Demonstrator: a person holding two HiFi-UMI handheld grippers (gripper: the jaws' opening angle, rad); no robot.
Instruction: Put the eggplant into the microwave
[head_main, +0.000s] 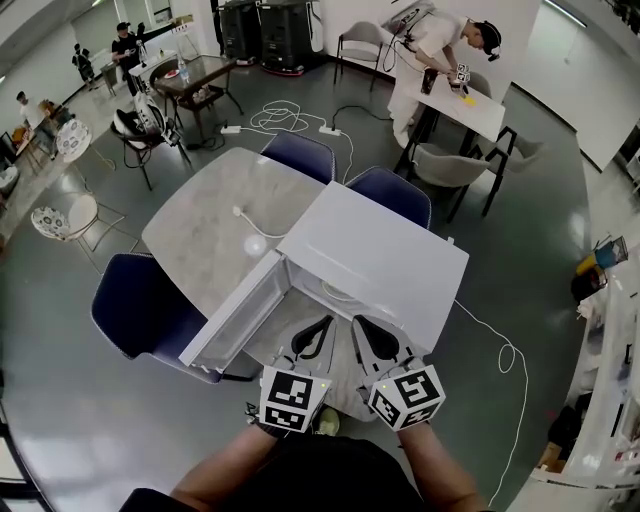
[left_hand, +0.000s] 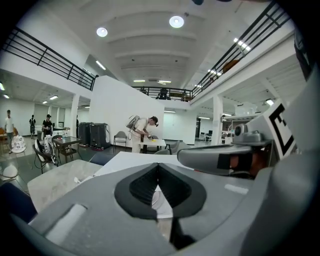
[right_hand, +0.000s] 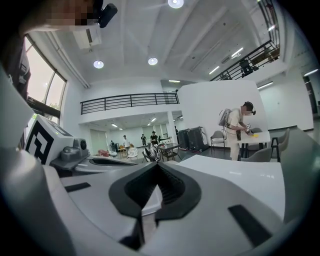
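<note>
we hold the left gripper (head_main: 322, 330) and right gripper (head_main: 364, 328), jaws pressed together and empty, before the open microwave (head_main: 385, 255) on the bench (head_main: 200, 225).

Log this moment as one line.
microwave: on table, door open | left gripper: shut, empty | right gripper: shut, empty | eggplant: not in view
</note>
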